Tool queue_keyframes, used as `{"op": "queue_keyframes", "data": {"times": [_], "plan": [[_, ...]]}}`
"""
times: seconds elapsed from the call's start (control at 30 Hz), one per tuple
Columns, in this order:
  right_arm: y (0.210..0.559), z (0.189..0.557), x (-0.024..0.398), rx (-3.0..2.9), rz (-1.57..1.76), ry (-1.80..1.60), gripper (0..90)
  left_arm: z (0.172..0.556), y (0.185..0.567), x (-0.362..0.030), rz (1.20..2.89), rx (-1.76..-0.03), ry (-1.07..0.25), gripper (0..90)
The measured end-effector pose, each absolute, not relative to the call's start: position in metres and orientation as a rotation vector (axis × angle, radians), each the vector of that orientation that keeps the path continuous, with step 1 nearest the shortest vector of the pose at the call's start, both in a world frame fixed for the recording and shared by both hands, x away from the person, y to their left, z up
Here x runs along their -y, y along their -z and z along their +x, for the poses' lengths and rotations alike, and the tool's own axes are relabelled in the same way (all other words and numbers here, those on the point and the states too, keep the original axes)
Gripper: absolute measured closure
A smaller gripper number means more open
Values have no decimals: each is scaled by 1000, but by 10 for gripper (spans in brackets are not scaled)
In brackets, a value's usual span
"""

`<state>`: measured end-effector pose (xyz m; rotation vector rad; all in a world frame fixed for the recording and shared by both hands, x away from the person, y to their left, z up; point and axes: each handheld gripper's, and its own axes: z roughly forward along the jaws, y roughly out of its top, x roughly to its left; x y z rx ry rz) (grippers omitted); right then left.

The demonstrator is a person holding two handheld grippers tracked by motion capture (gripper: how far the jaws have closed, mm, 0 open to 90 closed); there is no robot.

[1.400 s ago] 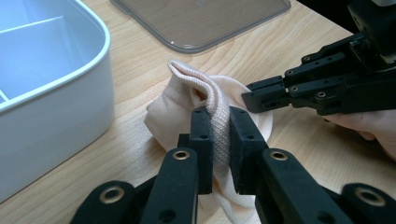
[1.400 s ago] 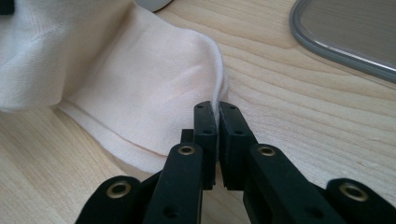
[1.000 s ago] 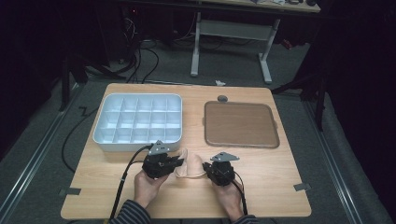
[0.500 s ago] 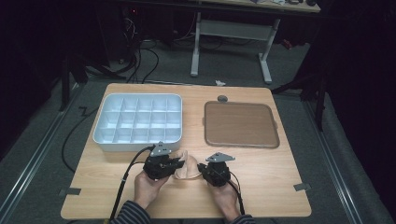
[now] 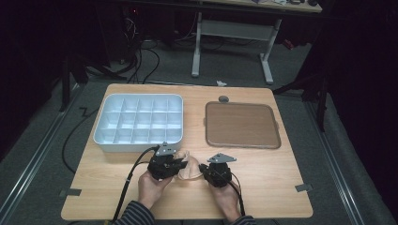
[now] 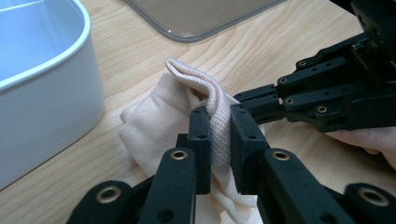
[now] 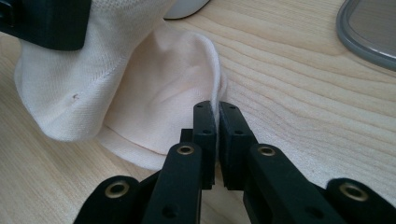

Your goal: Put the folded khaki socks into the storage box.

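High view: the pale sock lies at the table's six o'clock edge, between both tools. Left gripper view: left tool pinches a raised fold. Right gripper view: right tool clamps the thin edge; I'd pull evenly.

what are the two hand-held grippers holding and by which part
Both hold the pale sock: the left hand-held gripper pinches a raised fold of it, the right hand-held gripper its thin edge.

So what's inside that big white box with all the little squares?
The compartments of the white box that show look empty. The near ones sit partly behind its front wall and the left gripper.
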<state>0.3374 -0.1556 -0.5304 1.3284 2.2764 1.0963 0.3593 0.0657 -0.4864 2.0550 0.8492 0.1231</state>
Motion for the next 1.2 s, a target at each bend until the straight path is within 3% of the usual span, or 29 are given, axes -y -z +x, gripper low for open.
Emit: {"op": "queue_keyframes", "data": {"times": [1.2], "plan": [[532, 335, 155, -2267, 1296, -1086, 858, 365, 503, -41, 2127, -860, -126, 783]]}}
